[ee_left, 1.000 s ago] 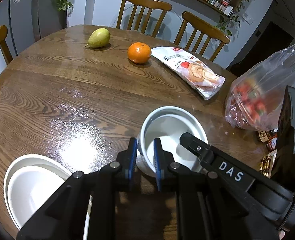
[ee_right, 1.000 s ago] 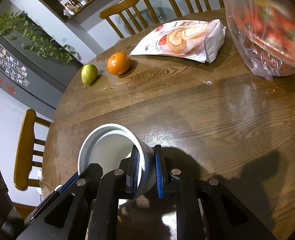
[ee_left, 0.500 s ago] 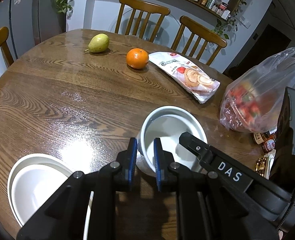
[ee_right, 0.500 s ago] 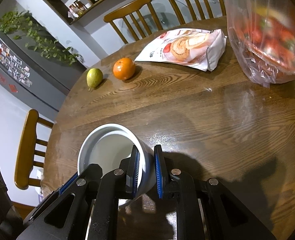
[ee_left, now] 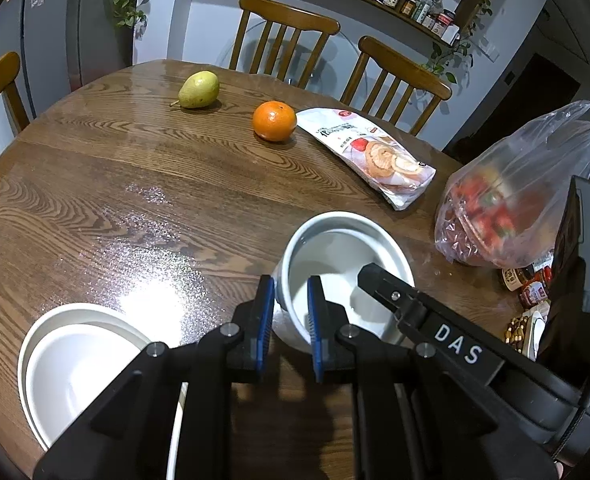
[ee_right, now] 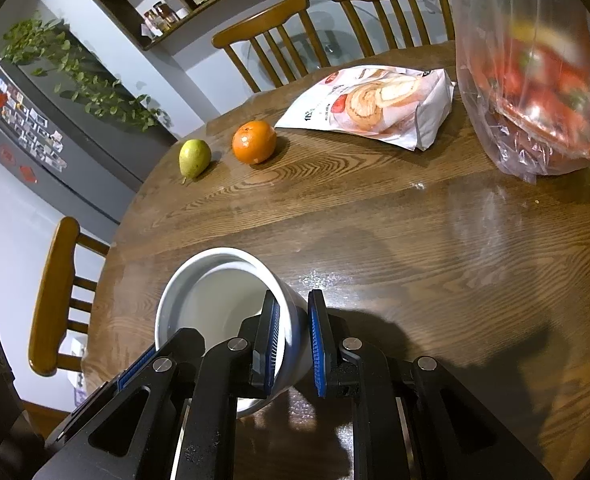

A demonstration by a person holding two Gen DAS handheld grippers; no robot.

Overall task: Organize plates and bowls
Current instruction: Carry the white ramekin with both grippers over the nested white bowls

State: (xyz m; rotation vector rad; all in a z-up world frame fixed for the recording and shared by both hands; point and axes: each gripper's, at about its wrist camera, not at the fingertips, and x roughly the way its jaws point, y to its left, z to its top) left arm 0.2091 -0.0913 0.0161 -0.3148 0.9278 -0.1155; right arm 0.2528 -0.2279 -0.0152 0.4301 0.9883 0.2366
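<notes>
Round wooden table (ee_left: 95, 184): both the left gripper (ee_left: 291, 316) and right gripper (ee_right: 295, 340) pinch opposite walls of the deep white ceramic bowl (ee_left: 335, 248); stacked white plates (ee_left: 75, 356) lie left of it, a clear plastic bag (ee_left: 527, 192) right.

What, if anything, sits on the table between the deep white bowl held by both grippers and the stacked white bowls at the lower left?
Nothing visible. In the left wrist view, only bare wooden table lies between the deep white ceramic bowl and the stacked shallow white bowls. The green pear and orange sit far behind.

The black left gripper (ee_left: 291, 312) and black right gripper (ee_right: 295, 340) both angle downward, blue-padded jaws clamped.
</notes>
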